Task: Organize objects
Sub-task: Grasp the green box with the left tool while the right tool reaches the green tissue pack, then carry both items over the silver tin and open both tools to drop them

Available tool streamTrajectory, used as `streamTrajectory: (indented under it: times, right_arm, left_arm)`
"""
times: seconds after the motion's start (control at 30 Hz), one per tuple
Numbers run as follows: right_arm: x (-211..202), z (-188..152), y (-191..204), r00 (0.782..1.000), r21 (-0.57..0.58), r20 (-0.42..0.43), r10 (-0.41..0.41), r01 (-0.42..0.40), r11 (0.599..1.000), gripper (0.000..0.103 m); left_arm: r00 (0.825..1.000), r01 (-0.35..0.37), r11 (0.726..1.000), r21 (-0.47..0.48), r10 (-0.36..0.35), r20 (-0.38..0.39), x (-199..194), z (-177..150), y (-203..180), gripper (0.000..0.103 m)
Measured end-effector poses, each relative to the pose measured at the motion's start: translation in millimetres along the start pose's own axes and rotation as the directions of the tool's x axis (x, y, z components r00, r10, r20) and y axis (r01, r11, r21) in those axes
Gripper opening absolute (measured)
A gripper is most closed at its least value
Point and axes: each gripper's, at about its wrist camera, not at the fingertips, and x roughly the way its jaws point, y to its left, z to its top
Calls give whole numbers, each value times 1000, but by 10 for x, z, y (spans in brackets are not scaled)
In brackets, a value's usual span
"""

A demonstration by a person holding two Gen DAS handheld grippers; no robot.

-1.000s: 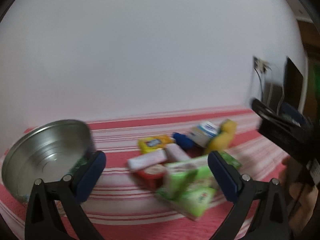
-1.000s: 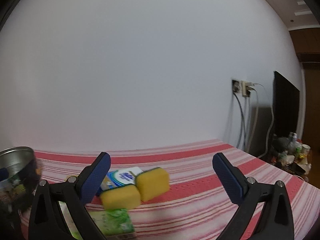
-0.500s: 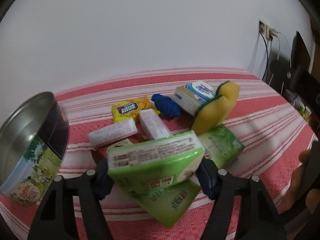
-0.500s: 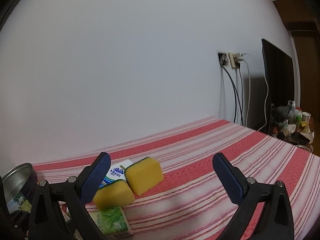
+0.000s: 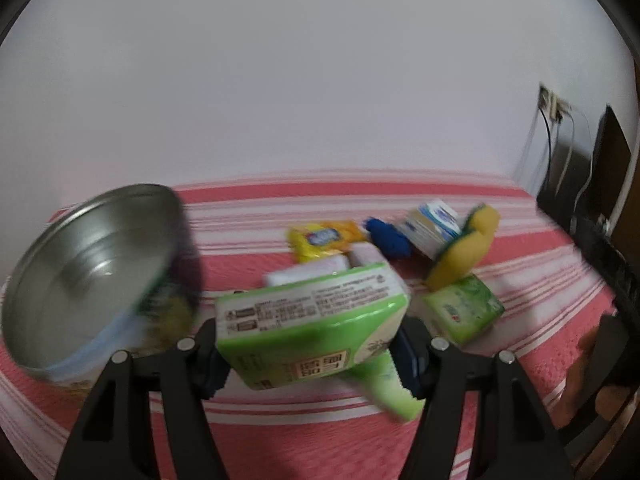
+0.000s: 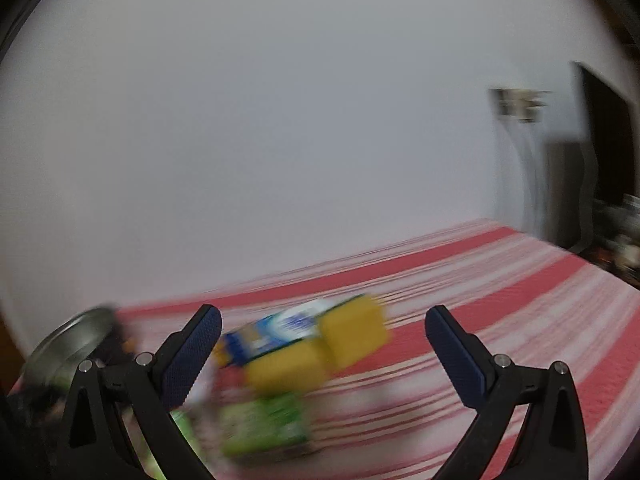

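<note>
My left gripper (image 5: pixel 310 356) is shut on a green tissue pack (image 5: pixel 312 320), lifted off the red striped cloth (image 5: pixel 280 432) and tilted. To its left a round metal tin (image 5: pixel 92 272) lies tipped, its mouth open toward me. Behind the held pack lie a yellow biscuit packet (image 5: pixel 324 238), white bars (image 5: pixel 308 274), a blue item (image 5: pixel 388 236), a blue-and-white pack (image 5: pixel 430 228), a yellow sponge (image 5: pixel 464 252) and a second green pack (image 5: pixel 464 308). My right gripper (image 6: pixel 323 314) is open and holds nothing; it hangs above the yellow sponges (image 6: pixel 352 336). That view is blurred.
A white wall rises behind the cloth. Wall sockets with cables (image 5: pixel 554 108) and a dark screen (image 5: pixel 612 160) stand at the right. A person's hand (image 5: pixel 592 380) shows at the lower right edge. Bare striped cloth (image 6: pixel 520 288) stretches right of the sponges.
The left gripper went from wide open to shut on the green tissue pack and raised it off the pile. The right view swung and went blurry; its jaws stayed open.
</note>
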Motion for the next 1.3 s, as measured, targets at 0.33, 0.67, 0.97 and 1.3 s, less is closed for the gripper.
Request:
streamTrajectory:
  times: [0.33,0.67,0.97,1.3]
  right_arm:
    - [187,-336,780,889,-188,-373,264,-351,917,103]
    - [535,-534,1155,809,-302,-561,176,-398,866,85]
    - [586,-572,1057,753,-251,-641,153,-393,885,55]
    - [226,109,1671,793,-227,-459,401,-541,810,55]
  left_arm:
    - [984,-152,986,-73,158,85,-353,78,729,66]
    - [980,-160,974,-160,176,91,-465,8,1193,66]
    - [976,-192,962,-194,209,67,-425,-34,1410,66]
    - [959,-255,940,-227,275,60,-384,102,1729,66]
